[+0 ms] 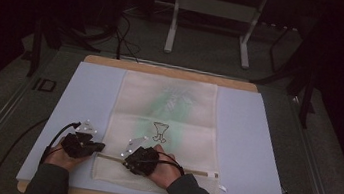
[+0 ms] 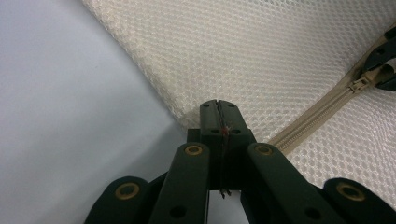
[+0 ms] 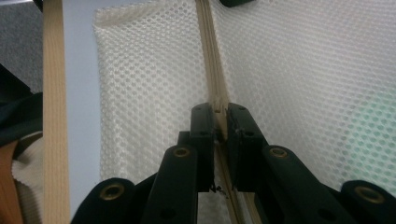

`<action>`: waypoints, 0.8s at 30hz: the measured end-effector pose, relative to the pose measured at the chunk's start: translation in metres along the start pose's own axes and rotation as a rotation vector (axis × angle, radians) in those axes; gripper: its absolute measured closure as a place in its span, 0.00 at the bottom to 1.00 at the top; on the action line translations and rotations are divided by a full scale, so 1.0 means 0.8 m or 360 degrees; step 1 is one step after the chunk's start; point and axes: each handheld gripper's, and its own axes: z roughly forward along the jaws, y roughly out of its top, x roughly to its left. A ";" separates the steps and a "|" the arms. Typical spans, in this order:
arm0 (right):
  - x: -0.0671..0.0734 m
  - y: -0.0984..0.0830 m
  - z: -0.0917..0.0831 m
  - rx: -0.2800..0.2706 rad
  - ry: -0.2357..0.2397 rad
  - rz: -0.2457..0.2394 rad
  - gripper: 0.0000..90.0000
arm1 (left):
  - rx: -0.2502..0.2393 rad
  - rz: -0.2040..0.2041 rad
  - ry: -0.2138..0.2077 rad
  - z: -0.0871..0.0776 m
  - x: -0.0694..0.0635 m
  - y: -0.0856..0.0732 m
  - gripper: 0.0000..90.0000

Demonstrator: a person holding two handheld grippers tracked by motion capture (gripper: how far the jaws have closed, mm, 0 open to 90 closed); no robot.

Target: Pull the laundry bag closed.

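Wooden table [image 1: 173, 71]; pale blue mat [image 1: 249, 147] on it, mesh bag [image 1: 166, 109] atop

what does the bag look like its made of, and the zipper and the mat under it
Bag: cream mesh fabric, likely synthetic; fine honeycomb holes, something green showing through in the right gripper view.
Zipper: beige woven tape; the small beige slider could be plastic or painted metal.
Mat: pale blue, matte and smooth, probably foam or soft plastic; it lies on a wooden table.
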 end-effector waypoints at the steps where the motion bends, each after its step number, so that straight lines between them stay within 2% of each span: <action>1: 0.000 -0.001 -0.001 0.0000 0.0005 0.0007 0.91 | -0.0001 0.0001 0.0000 0.000 0.000 0.000 1.00; 24: -0.002 -0.015 -0.012 0.0019 -0.0002 0.0013 0.91 | -0.0002 -0.0002 -0.0001 0.000 0.000 0.000 1.00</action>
